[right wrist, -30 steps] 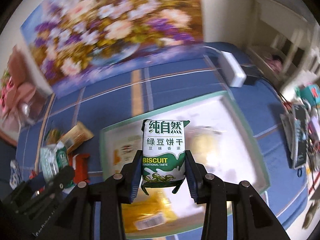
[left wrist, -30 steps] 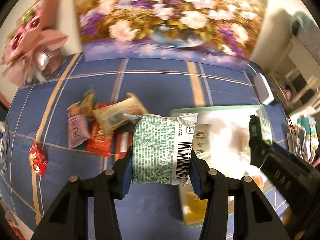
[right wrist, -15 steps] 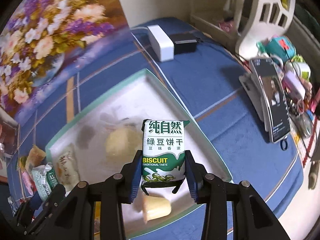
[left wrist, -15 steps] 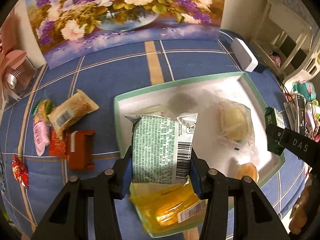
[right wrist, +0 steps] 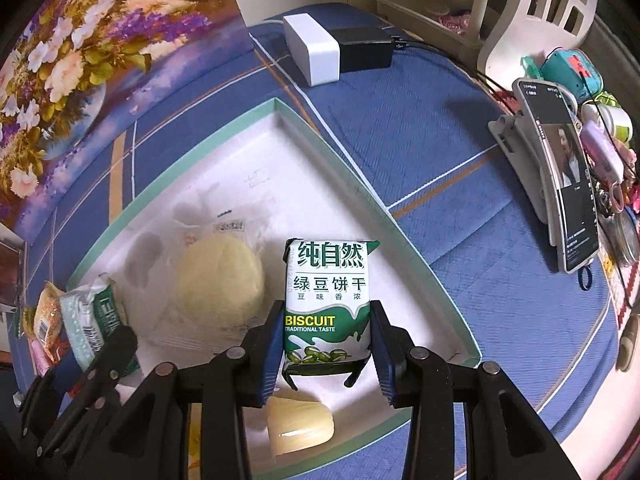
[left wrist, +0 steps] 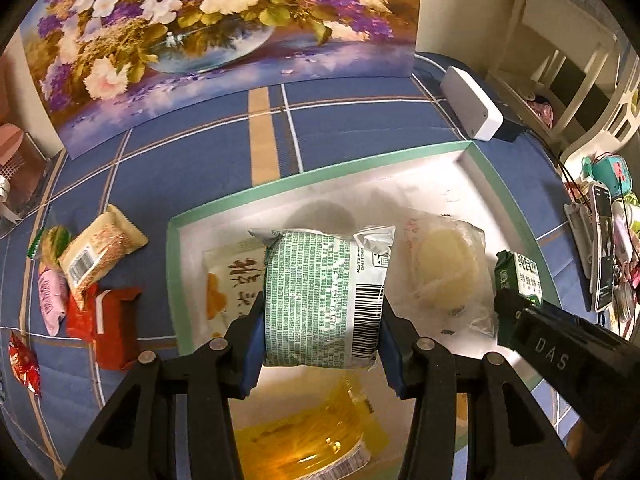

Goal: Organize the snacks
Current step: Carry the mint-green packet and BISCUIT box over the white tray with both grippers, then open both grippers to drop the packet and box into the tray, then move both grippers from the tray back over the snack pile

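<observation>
Right fingers (right wrist: 379,344) pinching green "BISCUIT TRADITIONAL TASTE" pack (right wrist: 326,300); left fingers (left wrist: 254,354) pinching barcode-side pack (left wrist: 320,300) over tray (left wrist: 174,272).

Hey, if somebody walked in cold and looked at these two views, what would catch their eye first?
Probably the two clamped snacks: the left gripper holds a green-and-white packet barcode side up, and the right gripper holds a green biscuit pack, both over the white tray with the mint rim. Next, the big flower painting standing at the back of the blue cloth, and the loose snack pile left of the tray.
</observation>
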Demonstrator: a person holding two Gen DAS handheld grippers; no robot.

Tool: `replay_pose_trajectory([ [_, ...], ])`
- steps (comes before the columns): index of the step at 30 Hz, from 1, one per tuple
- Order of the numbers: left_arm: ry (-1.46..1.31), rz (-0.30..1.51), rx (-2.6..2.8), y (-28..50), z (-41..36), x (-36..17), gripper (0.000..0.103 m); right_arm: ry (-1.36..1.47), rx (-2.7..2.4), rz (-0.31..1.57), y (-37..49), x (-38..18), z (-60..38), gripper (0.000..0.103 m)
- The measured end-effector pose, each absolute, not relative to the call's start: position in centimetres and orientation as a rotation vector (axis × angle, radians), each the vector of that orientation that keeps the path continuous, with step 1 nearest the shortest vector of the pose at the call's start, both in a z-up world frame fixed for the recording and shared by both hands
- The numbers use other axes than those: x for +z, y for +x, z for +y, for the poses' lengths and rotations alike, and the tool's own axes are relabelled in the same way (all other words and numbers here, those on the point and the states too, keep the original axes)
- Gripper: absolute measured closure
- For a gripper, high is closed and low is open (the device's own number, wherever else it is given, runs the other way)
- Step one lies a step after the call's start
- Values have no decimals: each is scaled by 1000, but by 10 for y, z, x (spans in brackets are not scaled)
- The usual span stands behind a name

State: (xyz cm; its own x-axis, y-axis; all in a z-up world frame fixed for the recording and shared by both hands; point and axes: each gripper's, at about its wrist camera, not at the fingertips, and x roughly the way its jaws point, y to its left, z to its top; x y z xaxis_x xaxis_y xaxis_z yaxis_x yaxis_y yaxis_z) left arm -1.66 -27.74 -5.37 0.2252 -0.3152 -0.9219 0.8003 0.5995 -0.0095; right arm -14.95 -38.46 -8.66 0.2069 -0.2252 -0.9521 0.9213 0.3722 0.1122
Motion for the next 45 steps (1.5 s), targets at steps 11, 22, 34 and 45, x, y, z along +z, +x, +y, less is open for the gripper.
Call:
replay_pose_trajectory([
  [11, 574, 1092, -816, -20, -288, -71, 52, 820, -934, 1064, -144, -93, -386, 61],
  [22, 567, 1121, -831, -20, -286, -72, 46, 788, -945, 1055, -141, -85, -384, 60],
  [34, 503, 1131, -820, -10, -269, -33, 41, 750, -947, 1011, -141, -49, -369, 60],
  [45, 428, 1157, -727, 23, -231, -20, 29, 671, -905, 1033, -119, -31, -330, 60],
])
